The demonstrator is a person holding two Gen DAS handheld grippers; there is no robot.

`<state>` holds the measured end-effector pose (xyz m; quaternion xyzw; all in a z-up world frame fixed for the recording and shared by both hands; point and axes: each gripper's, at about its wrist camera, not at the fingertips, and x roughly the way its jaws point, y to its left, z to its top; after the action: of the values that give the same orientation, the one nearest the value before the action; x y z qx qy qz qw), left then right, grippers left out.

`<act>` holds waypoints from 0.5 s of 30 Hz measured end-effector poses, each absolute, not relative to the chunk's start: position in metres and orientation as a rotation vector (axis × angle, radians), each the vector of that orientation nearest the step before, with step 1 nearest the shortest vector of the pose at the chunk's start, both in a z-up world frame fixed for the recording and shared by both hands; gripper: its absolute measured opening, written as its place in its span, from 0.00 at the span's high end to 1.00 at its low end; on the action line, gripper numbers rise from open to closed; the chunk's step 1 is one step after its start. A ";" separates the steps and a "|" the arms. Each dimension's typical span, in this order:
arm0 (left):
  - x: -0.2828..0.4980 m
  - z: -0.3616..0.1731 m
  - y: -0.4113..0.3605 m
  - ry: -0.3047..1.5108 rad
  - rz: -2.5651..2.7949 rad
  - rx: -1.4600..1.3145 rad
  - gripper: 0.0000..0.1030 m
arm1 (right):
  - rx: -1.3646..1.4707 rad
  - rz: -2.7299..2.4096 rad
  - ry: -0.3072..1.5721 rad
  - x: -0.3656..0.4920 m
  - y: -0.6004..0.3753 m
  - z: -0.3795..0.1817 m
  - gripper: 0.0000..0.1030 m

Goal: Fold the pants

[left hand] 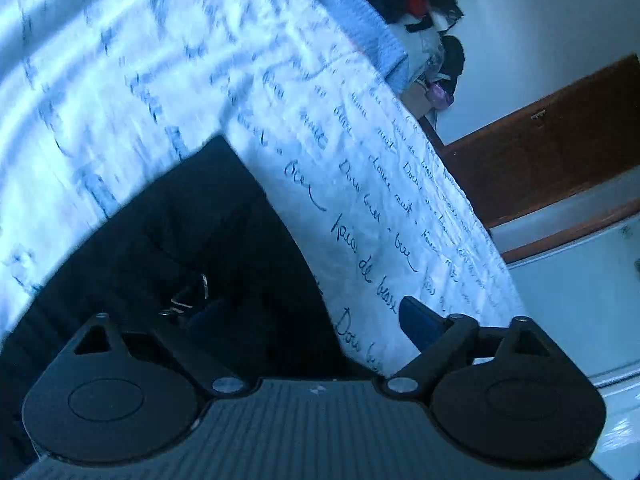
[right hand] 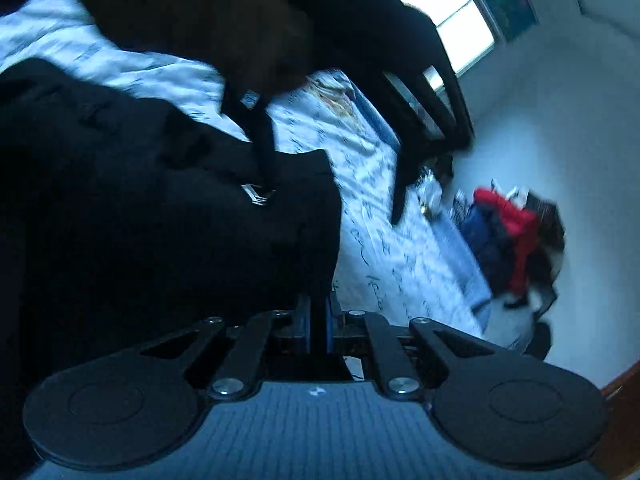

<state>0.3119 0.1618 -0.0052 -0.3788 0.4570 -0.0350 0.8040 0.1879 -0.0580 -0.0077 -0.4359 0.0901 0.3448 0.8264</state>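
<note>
The black pants lie on the bed, on its white sheet with blue writing. The left hand-held gripper is spread wide over the pants' edge, holding nothing. The right hand-held gripper is clenched on the pants' hem, the dark cloth bunched just ahead.

Right claw clamped on black pants, over printed bedsheet
</note>
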 end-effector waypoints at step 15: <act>0.274 -0.013 0.169 0.875 -0.049 -0.814 0.90 | -0.882 0.660 0.192 0.190 -0.058 -0.005 0.78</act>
<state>0.2735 0.1690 -0.0126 -0.3834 0.4117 -0.0228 0.8264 0.1902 -0.0576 -0.0051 -0.4183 0.0911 0.3130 0.8478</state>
